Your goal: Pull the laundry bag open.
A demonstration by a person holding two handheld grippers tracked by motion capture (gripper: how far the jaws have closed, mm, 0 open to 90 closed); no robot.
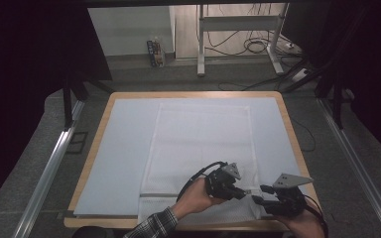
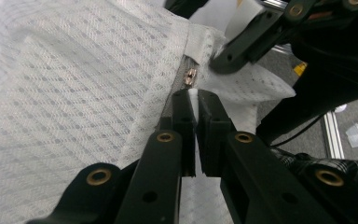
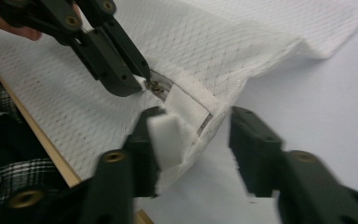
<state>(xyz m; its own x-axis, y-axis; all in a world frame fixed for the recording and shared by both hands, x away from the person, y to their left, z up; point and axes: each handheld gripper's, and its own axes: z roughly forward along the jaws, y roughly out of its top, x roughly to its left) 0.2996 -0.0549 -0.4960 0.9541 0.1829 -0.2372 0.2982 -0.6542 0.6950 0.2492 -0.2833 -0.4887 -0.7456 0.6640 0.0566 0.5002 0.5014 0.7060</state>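
Observation:
A white mesh zip bag (image 1: 201, 139) lies flat on a light blue mat (image 1: 124, 144). Its zipper runs along the near edge, and the metal slider (image 2: 191, 77) sits close to the bag's near right corner. My left gripper (image 1: 245, 191) points right, its jaws shut at the zipper pull (image 3: 156, 86); a thin white strip shows between the tips in the left gripper view (image 2: 195, 98). My right gripper (image 1: 259, 194) is open at that corner, and its jaws (image 3: 200, 121) straddle the bag's hemmed edge (image 3: 191, 109) without closing on it.
The mat covers a wooden table (image 1: 99, 134), whose near edge (image 3: 51, 149) runs just below both grippers. A person's checked sleeve (image 1: 154, 225) comes in from the bottom. Metal rails (image 1: 49, 168) flank the table, and a desk frame with cables (image 1: 238, 44) stands beyond it.

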